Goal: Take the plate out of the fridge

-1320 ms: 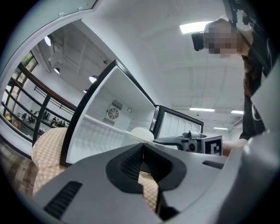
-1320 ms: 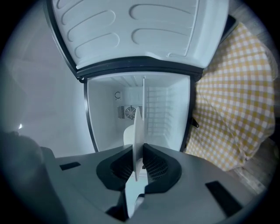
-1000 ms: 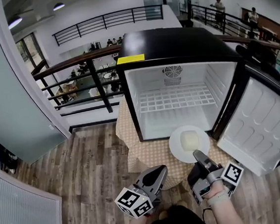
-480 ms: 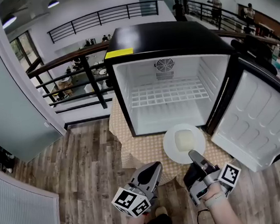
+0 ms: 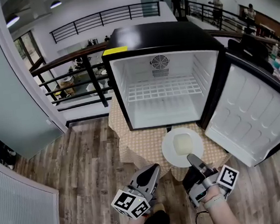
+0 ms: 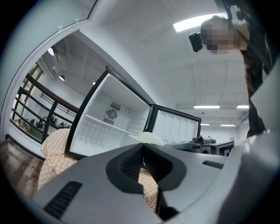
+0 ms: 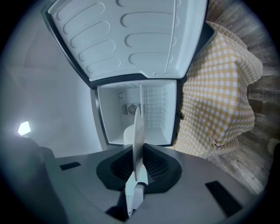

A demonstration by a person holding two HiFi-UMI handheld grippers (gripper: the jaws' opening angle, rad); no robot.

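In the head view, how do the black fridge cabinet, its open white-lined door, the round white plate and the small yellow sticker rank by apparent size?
1. black fridge cabinet
2. open white-lined door, not far behind the cabinet
3. round white plate
4. small yellow sticker

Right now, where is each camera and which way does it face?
Head view: on the head, steeply down at the open fridge; left gripper, right gripper show.
Left gripper view: on that gripper, along its shut jaws, toward the fridge.
Right gripper view: along jaws clamping the plate, toward the fridge.
All three share the fridge.
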